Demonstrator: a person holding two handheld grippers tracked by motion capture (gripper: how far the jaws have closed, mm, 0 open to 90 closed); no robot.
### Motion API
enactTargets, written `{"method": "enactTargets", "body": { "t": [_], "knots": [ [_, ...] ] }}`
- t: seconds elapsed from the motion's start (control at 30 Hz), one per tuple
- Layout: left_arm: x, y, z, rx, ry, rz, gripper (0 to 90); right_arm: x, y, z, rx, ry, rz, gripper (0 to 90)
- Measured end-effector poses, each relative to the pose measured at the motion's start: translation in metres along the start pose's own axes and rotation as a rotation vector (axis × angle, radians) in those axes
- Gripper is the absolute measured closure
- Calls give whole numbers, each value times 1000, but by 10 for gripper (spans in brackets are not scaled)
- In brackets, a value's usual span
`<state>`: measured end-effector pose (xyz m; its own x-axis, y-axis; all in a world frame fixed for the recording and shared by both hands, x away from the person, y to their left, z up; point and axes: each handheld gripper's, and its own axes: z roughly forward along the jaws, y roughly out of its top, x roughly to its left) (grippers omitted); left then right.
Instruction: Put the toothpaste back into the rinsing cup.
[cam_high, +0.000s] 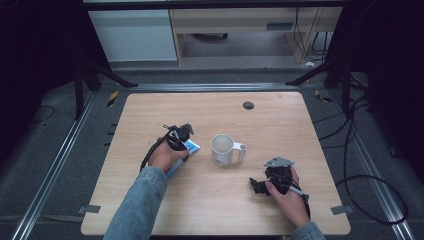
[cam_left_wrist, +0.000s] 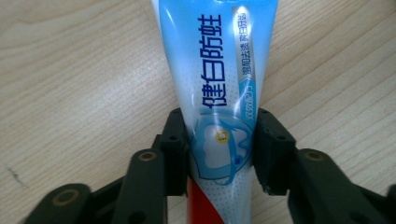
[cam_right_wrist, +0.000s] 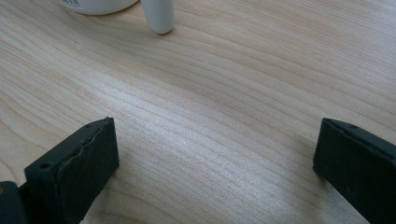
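Observation:
A blue and white toothpaste tube (cam_left_wrist: 212, 70) with dark blue lettering lies on the wooden table (cam_high: 280, 120). My left gripper (cam_left_wrist: 219, 149) is shut on it, one jaw pressed against each side. In the high view the tube (cam_high: 192, 146) sticks out from under my left gripper (cam_high: 181, 139), left of a white mug (cam_high: 222, 149). The mug stands upright with its handle (cam_high: 242, 148) to the right. My right gripper (cam_high: 260, 186) rests low near the table's front right, open with bare wood between its jaws (cam_right_wrist: 215, 158). The mug's handle (cam_right_wrist: 158, 16) shows at the top of the right gripper view.
A small dark round grommet (cam_high: 248, 105) sits in the table near its far edge. Metal rails and cables (cam_high: 350, 150) run along the floor on both sides of the table. Cabinets (cam_high: 135, 35) stand beyond the far edge.

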<state>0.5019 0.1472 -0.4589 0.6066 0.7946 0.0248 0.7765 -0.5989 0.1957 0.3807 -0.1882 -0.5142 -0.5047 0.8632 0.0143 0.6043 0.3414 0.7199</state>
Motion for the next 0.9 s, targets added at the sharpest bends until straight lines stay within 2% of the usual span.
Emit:
{"method": "enactTargets", "body": {
  "t": [0.03, 0.07, 0.17, 0.3, 0.37, 0.4, 0.53, 0.63, 0.67, 0.7, 0.73, 0.83, 0.87, 0.9],
  "knots": [
    [0, 0, -1, -1, -1, 7, 665, 0, 0, 0, 0, 0, 0, 4],
    [1, -2, -4, -15, -12, 7, 682, -1, 0, 1, -6, -9, -17, 4],
    [3, -5, -7, -32, -20, 3, 710, -1, 0, 1, -5, -10, -15, 4],
    [4, -9, -10, -35, -27, 6, 719, -1, 0, 1, -6, -9, -17, 4],
    [7, -11, -16, -55, -34, 4, 720, -1, 0, 1, -6, -9, -17, 4],
    [8, -12, -22, -65, -39, 1, 722, 0, 0, 0, 0, 1, 2, 4],
    [8, -12, -32, -78, -31, 5, 725, -1, 0, 1, -6, -9, -17, 4],
    [9, -12, -37, -89, -29, 7, 726, 0, 0, 0, 0, 0, -1, 4],
    [9, -12, -40, -99, -26, 4, 728, -1, 0, 1, -6, -9, -17, 4],
    [9, -12, -40, -99, -26, 4, 728, 0, 0, 0, 0, 0, 0, 4],
    [9, -13, -43, -109, -27, 4, 728, -1, -1, 1, -9, -15, -28, 4],
    [10, -14, -45, -114, -31, 6, 728, -1, -1, 1, -7, -11, -22, 4],
    [10, -15, -49, -119, -29, 5, 728, 0, 0, 0, 0, 0, 0, 4],
    [11, -16, -51, -121, -27, 4, 729, 0, 0, 1, -5, -10, -12, 4]
  ]
}}
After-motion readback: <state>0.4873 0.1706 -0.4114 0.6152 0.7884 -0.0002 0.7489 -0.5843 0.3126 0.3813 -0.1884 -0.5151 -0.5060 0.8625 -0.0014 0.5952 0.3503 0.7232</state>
